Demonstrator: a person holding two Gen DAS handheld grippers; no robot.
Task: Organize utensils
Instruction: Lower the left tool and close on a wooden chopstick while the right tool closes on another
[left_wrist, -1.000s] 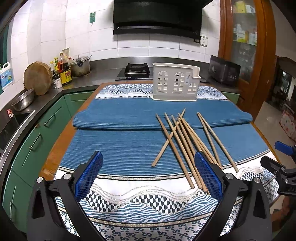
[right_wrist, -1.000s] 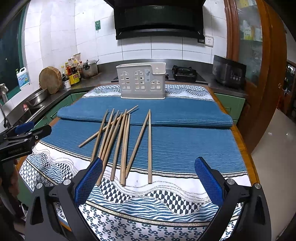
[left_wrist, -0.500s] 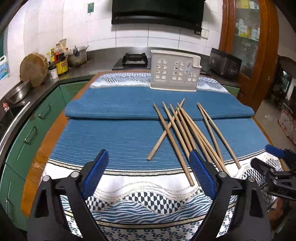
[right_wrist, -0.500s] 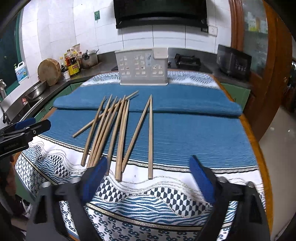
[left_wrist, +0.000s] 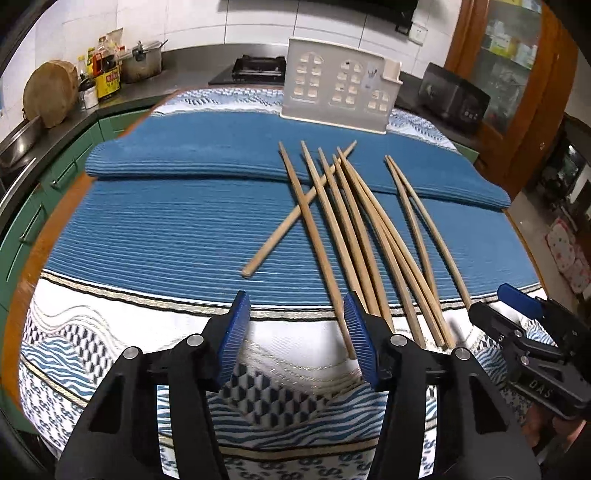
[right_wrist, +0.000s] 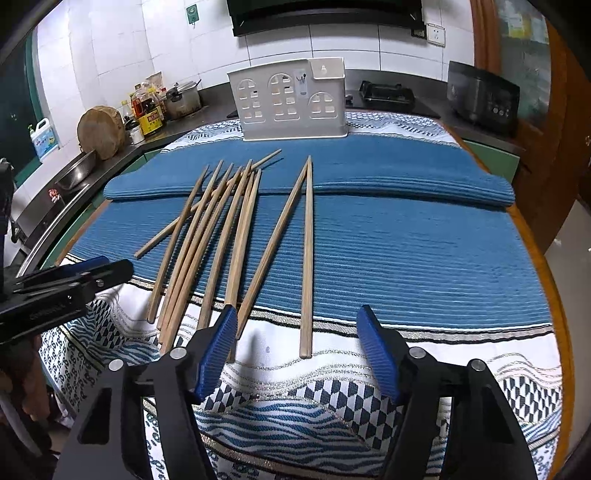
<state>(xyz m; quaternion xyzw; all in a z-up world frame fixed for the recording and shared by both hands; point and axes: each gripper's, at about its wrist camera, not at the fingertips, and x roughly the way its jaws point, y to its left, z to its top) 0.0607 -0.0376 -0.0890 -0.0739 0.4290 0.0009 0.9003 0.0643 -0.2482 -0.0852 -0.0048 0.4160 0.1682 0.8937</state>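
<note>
The chopsticks (right_wrist: 236, 236) lay loose in a fan on the blue-striped cloth (right_wrist: 406, 251), thick ends toward the near edge of the surface, thin ends pointing at the white utensil holder (right_wrist: 291, 99) standing at the far edge, probably so the ends could be taken from the front. The left gripper (left_wrist: 297, 336) hovered over the cloth just left of the nearest stick end, jaws half-wide and closing on nothing. The right gripper (right_wrist: 297, 350) hung above the right-hand pair, one stick's end lying between its closing jaws, not yet pressed.
</note>
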